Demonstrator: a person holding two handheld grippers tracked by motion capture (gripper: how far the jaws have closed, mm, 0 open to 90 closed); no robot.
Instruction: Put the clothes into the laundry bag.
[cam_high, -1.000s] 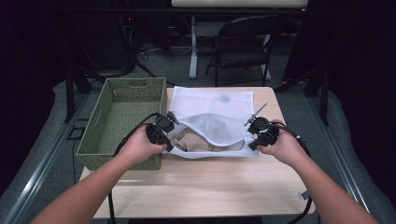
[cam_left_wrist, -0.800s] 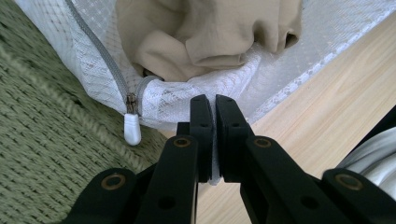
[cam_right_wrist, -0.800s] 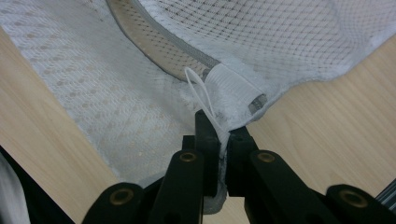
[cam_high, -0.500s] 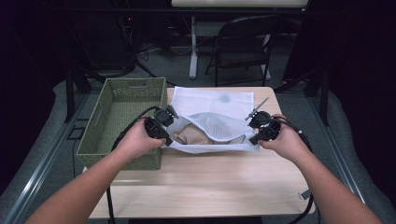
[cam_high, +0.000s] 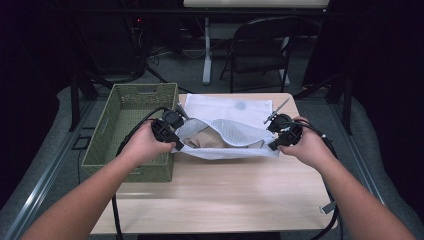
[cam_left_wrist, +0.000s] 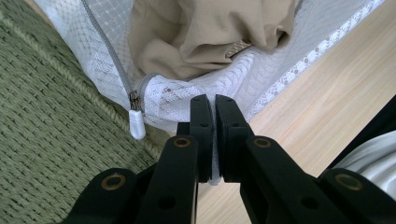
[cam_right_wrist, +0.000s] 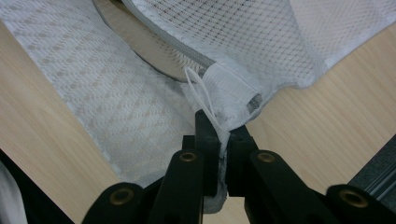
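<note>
Mesh laundry bag (cam_high: 227, 137): white netting, zippered, long axis 9-to-3 o'clock across bench (cam_high: 225, 195), mouth gaping toward 6 o'clock; tan garment (cam_left_wrist: 210, 32) inside. Left hand-held gripper (cam_high: 176, 142) clamped on bag's 9 o'clock corner, right hand-held gripper (cam_high: 272, 146) on 3 o'clock corner. Green woven basket (cam_high: 127, 130) touching at 9 o'clock. Bare wood at 6 o'clock.

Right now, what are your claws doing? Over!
Left claw shut on mesh bag. Right claw shut on its other end. Tan cloth inside, zip open. Basket touching bag at left; nothing blocking.
</note>
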